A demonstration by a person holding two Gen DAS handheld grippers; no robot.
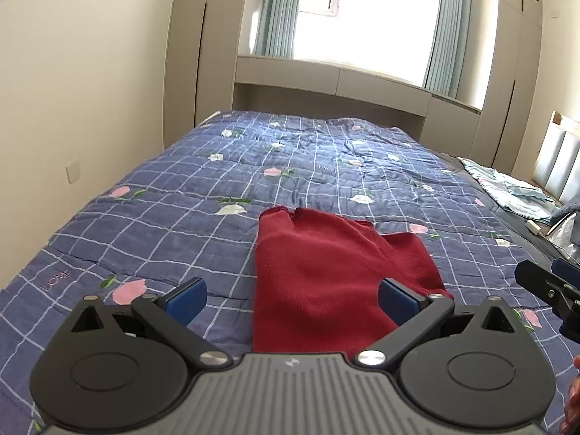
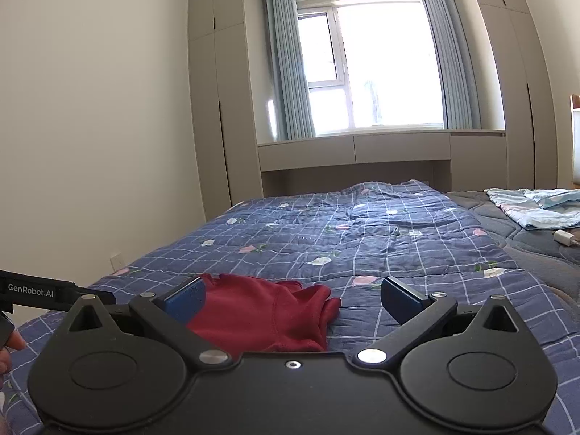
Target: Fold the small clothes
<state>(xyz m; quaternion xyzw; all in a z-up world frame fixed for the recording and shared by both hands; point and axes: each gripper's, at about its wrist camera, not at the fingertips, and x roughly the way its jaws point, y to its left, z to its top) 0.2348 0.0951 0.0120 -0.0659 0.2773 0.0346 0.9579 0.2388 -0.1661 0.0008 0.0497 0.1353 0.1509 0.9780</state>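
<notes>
1. Both the left gripper and right gripper hang with jaws spread, empty.
2. The red garment lies partly folded on the blue checked quilt.
3. A pale blue cloth and white charger lie well apart, far right.
4. Bare quilt stretches beyond the garment.

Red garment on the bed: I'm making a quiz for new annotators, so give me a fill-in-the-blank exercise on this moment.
1. The garment lying on the quilt is ____ in colour.
2. The left gripper has its jaws ____.
3. The right gripper holds ____.
4. The quilt's checks are printed with ____.

Missing words: red; open; nothing; flowers
</notes>
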